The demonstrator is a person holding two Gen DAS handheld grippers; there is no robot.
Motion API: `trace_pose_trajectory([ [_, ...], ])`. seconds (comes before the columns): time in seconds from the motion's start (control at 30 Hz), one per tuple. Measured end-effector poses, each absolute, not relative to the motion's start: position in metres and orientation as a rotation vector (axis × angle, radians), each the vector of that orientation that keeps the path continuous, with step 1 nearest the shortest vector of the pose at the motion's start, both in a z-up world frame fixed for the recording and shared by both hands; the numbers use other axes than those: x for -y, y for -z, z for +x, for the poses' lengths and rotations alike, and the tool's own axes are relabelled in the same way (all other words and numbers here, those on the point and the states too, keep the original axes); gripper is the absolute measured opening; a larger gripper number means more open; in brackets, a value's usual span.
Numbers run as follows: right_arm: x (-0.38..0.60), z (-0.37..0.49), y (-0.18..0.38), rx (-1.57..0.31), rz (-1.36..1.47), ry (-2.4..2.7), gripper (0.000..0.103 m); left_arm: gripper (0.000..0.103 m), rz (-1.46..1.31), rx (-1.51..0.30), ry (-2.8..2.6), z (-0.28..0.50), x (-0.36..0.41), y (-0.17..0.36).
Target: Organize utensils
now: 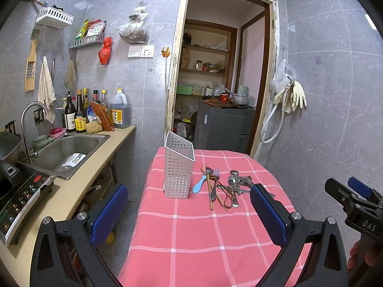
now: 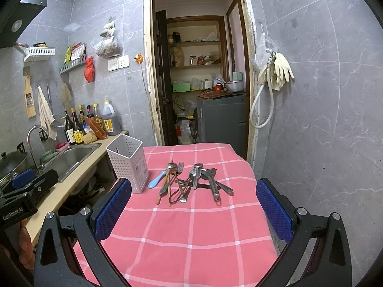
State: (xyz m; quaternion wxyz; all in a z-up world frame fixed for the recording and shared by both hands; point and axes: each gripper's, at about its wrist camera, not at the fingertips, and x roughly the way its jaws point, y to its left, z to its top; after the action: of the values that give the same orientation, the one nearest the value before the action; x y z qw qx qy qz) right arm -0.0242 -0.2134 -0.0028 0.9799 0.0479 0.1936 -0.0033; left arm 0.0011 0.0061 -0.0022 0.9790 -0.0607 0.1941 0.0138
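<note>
Left claw [image 1: 189, 212] spread wide, holding nothing, hovers above near edge of bench [image 1: 191, 239] draped in pink checked cloth. Right claw [image 2: 194, 205] likewise wide, empty. White perforated plastic holder [image 1: 179, 167] stands upright on bench, well ahead of both claws. Just right of holder: heap of utensils [image 1: 222, 186] lying flat, crossing one another — steel spoons, steel fork [image 2: 180, 167], wooden-handled pieces, pale blue plastic spoon [image 1: 199, 184] nearest holder. Steel sink [image 1: 69, 150] left of holder.
</note>
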Motion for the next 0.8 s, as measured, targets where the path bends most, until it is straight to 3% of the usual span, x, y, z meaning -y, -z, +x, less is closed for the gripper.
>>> trace_pose_trajectory([
  [0.8,0.206,-0.025,0.006,-0.395,0.096,0.007,0.102,0.103,-0.124,-0.396,-0.026,0.001,-0.006,0.002],
])
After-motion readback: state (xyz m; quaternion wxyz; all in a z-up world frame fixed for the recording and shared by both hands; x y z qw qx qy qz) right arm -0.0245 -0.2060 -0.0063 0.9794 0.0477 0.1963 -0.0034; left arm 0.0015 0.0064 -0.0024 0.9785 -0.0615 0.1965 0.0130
